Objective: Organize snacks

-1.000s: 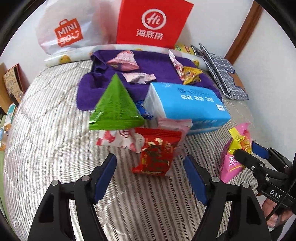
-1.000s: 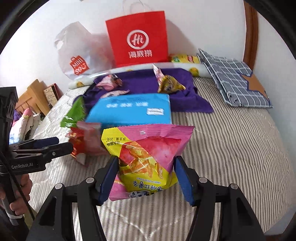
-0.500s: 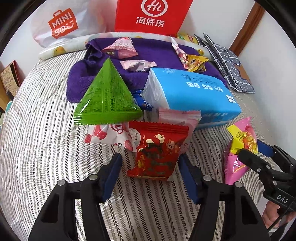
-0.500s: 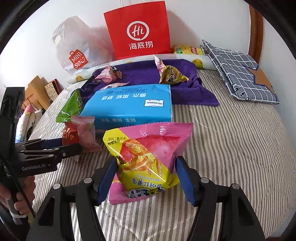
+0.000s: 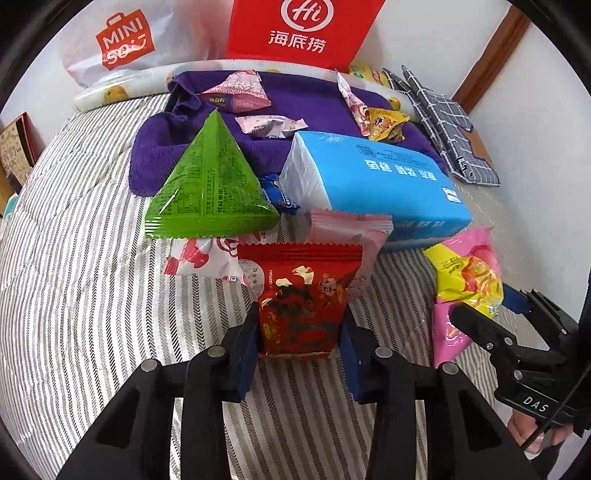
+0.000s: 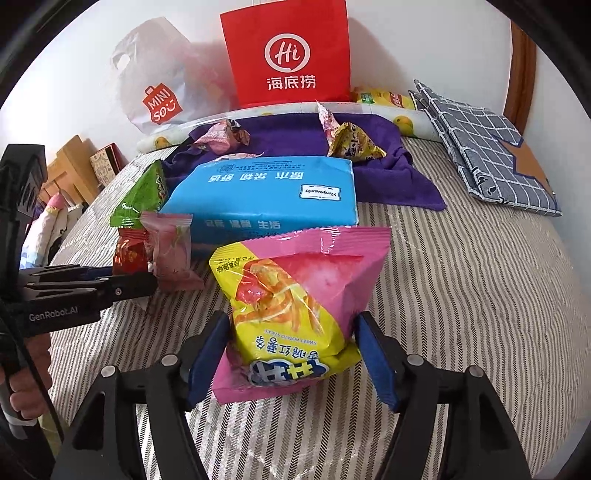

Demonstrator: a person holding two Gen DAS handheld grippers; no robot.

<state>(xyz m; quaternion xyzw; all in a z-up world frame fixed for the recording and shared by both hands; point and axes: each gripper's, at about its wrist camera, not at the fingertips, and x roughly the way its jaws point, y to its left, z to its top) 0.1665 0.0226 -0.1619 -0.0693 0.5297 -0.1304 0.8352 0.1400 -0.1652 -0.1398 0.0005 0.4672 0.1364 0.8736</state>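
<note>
Left hand-held gripper [image 5: 300, 345] jaws just closed, clamped on red snack packet [image 5: 301, 295], long axis upright. Right hand-held gripper [image 6: 290, 354] clamped on pink-yellow chip bag [image 6: 295, 306]. Purple towel [image 5: 306, 99] lies ahead of both, across bed [image 5: 74, 258].

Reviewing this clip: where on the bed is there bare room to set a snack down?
Free: the striped bedspread right of the blue tissue pack, below the checked cloth; also left of the green triangular packet. Crowded: the purple towel and the packets before the tissue pack.

Tissue pack [image 5: 373, 184] on bed [image 5: 74, 277], towel [image 5: 295, 99] behind it, 2 bags [image 5: 299, 33] against wall.
</note>
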